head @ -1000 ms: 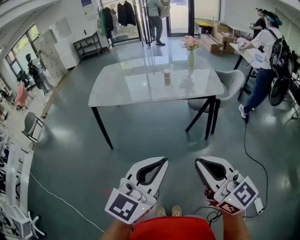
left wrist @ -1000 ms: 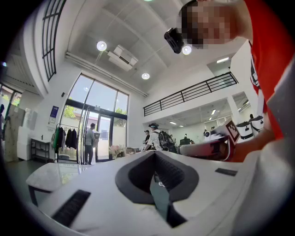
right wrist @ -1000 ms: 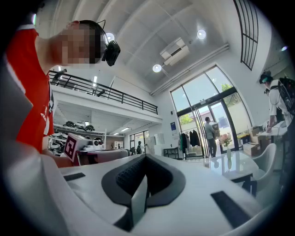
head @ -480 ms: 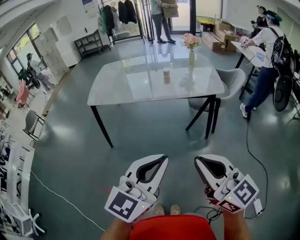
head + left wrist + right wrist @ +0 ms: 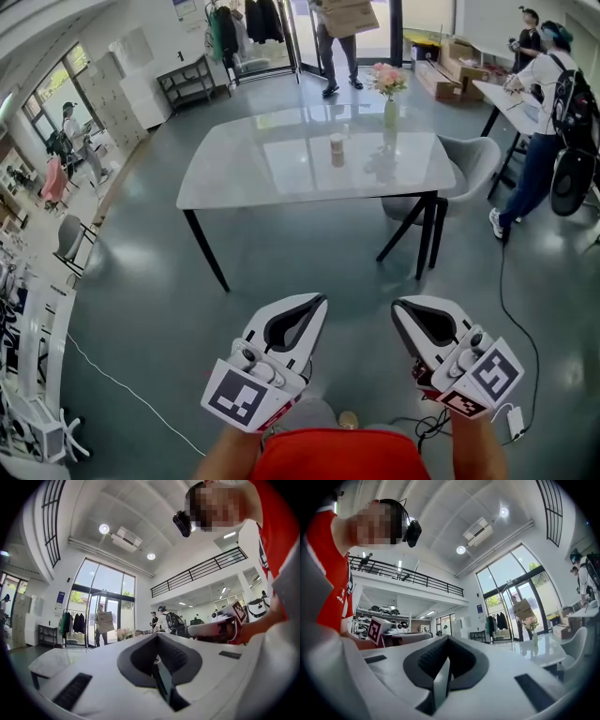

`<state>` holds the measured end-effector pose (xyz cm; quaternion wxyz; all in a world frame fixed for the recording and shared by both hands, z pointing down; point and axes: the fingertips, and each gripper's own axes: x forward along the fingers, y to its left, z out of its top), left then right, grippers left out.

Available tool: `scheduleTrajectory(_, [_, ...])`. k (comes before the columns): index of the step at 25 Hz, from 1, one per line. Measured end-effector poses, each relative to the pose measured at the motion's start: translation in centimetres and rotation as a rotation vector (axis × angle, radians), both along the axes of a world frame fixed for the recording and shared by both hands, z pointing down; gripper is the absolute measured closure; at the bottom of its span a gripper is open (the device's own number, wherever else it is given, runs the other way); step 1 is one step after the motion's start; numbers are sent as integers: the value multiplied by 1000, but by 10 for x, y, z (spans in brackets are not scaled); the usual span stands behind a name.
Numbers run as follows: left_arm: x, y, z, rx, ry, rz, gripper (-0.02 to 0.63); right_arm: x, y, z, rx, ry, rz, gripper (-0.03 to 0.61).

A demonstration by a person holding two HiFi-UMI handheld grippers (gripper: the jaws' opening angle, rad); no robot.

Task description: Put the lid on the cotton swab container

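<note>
A small cylindrical container (image 5: 337, 148) with a pale top stands near the middle of the white table (image 5: 244, 178), far ahead of me. It is too small to tell whether a lid sits on it or beside it. My left gripper (image 5: 317, 302) and right gripper (image 5: 399, 306) hang low by my waist, well short of the table, over the grey floor. Both are shut with nothing between the jaws. The left gripper view shows the left gripper (image 5: 157, 637) closed and pointing up into the room. The right gripper view shows the same for the right gripper (image 5: 447, 640).
A vase of pink flowers (image 5: 389, 94) stands on the table behind the container. A grey chair (image 5: 469, 164) is at the table's right end. A person carrying a box (image 5: 342, 23) is by the glass doors; a person with a backpack (image 5: 553, 103) stands right. Cables (image 5: 511, 309) cross the floor.
The person with the box has walked right along the doorway. Both grippers stay shut and low, shifting only slightly with the head's view.
</note>
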<state>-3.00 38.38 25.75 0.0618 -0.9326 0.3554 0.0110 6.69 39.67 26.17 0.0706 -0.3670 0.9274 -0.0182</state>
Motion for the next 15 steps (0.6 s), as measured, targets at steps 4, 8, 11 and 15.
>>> scheduleTrajectory(4, [3,-19,6,-28,-14,-20,594,12,-19,1,0,-22,-11,561])
scheduleTrajectory(8, [-3,-50,11,-26,-15,-31,594,14,-51,5,-3,-32,-4,561])
scheduleTrajectory(11, [-10,-83,13,6,3,-40,594,14,-81,11,-4,-25,8,561])
scheduleTrajectory(15, [-14,-129,19,-20,-35,-27,594,9,-127,12,-6,-3,26,561])
